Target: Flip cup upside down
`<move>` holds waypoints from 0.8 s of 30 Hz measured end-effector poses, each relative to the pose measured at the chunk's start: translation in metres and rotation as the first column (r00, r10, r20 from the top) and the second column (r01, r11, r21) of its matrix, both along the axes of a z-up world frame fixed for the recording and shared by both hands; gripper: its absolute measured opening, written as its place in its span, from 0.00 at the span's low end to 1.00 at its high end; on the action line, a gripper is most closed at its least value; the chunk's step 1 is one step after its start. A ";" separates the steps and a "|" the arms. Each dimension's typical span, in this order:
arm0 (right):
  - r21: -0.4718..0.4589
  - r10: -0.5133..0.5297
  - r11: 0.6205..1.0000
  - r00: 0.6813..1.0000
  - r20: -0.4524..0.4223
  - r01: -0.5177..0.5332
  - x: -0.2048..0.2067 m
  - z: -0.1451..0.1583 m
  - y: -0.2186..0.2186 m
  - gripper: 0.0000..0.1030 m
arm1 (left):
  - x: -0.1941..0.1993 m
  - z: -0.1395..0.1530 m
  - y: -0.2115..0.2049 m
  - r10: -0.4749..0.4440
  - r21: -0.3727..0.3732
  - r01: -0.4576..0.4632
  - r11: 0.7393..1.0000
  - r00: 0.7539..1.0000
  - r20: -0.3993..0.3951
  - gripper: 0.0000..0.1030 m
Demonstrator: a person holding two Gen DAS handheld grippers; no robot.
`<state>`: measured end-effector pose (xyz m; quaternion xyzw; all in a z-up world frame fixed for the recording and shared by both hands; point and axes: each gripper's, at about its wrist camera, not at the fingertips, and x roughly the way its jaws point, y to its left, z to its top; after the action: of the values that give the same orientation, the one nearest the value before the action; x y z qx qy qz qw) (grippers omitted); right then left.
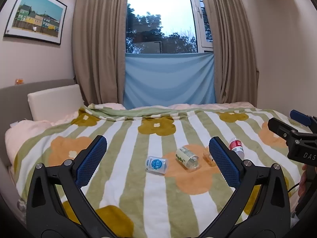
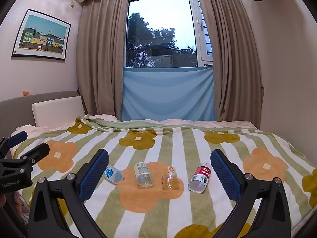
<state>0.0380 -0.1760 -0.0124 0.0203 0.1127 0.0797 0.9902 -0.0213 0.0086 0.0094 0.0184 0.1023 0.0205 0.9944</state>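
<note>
Bed [image 2: 267, 136]: flowered blanket [image 2: 158, 208], four cups [image 2: 170, 178] on it.

Four cups in a row on the blanket [image 2: 198, 144]: blue-label cup [image 2: 113, 174], green-label cup [image 2: 143, 175], orange cup [image 2: 170, 178], red-label cup [image 2: 200, 177]. Narrow gaps between neighbours. Blanket nearer me than orange cup is bare; beyond it too.

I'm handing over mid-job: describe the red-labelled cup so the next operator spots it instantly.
Start at the orange flower printed on the striped blanket covering the bed, where four small clear cups lie in a row. The red-labelled cup is the rightmost in the right wrist view, on its side on a white stripe, open mouth toward the camera. It alone has a red label.
</note>
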 end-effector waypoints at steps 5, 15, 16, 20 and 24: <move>0.000 0.009 1.000 1.000 -0.004 -0.009 0.000 -0.001 0.000 1.00 | 0.001 0.001 -0.001 -0.003 0.002 0.003 1.000 1.000 0.003 1.00; -0.001 0.029 1.000 1.000 -0.006 -0.029 -0.003 -0.004 0.004 1.00 | -0.003 0.004 -0.002 0.016 0.017 -0.016 1.000 0.999 0.030 1.00; 0.001 0.033 0.999 0.999 -0.004 -0.033 -0.003 -0.004 0.004 1.00 | -0.004 0.005 -0.002 0.016 0.015 -0.017 1.000 0.999 0.032 1.00; 0.005 0.034 0.999 0.999 -0.001 -0.034 -0.004 -0.006 0.004 1.00 | -0.004 0.004 -0.002 0.023 0.013 -0.023 1.000 0.999 0.031 1.00; 0.003 0.033 0.999 0.999 0.000 -0.033 -0.005 -0.006 0.004 1.00 | -0.004 0.004 -0.001 0.025 0.006 -0.025 1.000 0.999 0.029 1.00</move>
<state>0.0334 -0.1718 -0.0182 0.0197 0.1129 0.0959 0.9888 -0.0251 0.0078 0.0137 0.0199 0.0880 0.0335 0.9954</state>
